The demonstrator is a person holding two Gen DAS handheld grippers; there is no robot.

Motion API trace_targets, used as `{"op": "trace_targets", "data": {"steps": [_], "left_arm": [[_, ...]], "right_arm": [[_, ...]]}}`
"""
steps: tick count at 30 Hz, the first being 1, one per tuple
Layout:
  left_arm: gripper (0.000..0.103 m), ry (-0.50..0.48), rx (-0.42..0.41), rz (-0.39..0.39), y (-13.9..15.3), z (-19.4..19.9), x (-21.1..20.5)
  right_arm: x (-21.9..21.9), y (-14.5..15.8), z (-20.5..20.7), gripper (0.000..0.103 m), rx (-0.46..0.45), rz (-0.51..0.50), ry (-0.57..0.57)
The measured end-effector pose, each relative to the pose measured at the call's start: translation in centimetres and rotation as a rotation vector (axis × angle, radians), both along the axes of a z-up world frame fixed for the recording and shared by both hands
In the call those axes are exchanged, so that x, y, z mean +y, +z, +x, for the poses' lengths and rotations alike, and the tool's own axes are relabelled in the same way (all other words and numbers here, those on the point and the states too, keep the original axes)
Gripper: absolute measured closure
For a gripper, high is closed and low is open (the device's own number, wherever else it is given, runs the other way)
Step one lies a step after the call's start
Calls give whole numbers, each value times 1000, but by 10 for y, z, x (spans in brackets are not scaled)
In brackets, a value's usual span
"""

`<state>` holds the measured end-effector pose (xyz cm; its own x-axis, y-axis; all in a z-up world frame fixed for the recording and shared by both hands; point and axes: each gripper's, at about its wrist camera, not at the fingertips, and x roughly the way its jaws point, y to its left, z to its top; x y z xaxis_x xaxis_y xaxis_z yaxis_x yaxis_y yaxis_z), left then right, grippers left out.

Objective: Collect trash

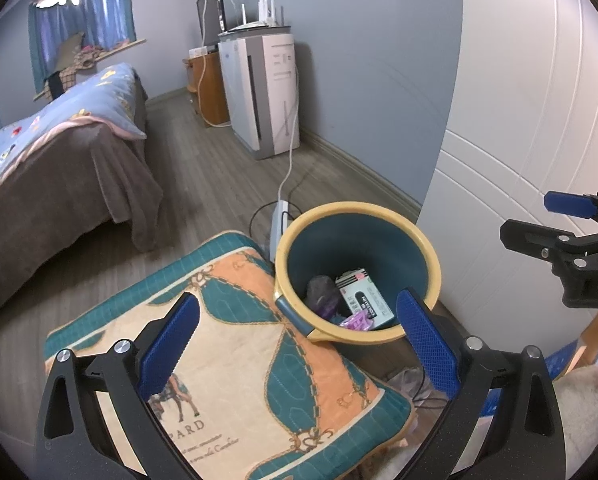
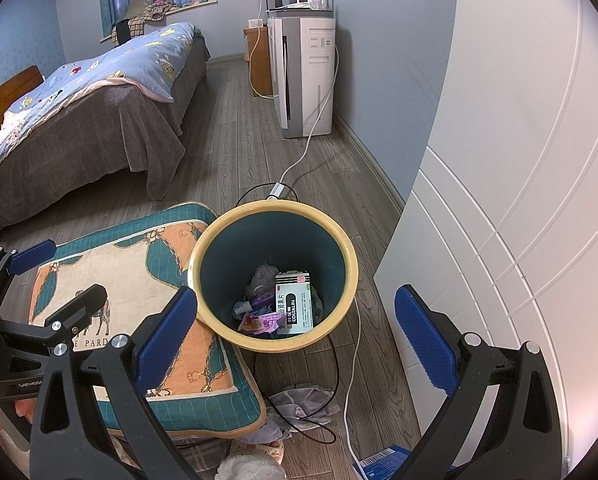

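A round bin with a yellow rim and a teal inside stands on the wood floor. It holds a white medicine box, a pink wrapper and a dark crumpled lump. My left gripper hovers open over a cushion beside the bin, with nothing in it. My right gripper hangs open above the bin's near side, also with nothing in it. A grey crumpled piece lies on the floor under cables, and a blue and white packet at the bottom edge.
A teal and orange cushion touches the bin's left side. A white panelled door stands close on the right. Black and white cables and a power strip lie around the bin. A bed and a white appliance stand farther off.
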<state>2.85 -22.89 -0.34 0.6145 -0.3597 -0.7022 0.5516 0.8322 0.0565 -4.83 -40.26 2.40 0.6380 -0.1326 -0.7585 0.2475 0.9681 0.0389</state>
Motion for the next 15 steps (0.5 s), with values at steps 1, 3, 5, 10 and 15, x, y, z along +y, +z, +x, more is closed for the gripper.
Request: {"op": "trace_targets", "data": {"steps": [1,3,5,10,15], "left_arm": [[5,0,0,0,0,0,0],[5,1,0,1,0,0,-1],[5,-1,1,0,0,0,-1],[5,-2,-7,2,1,0,0],[5,-2,-13,20,1,2,2]], "right_arm": [[0,0,0,6,0,1,0],[0,0,0,6,0,0,0],[0,0,0,6,1,0,0],[0,0,0,6,1,-1,1],[0,0,0,6,1,0,0]]}}
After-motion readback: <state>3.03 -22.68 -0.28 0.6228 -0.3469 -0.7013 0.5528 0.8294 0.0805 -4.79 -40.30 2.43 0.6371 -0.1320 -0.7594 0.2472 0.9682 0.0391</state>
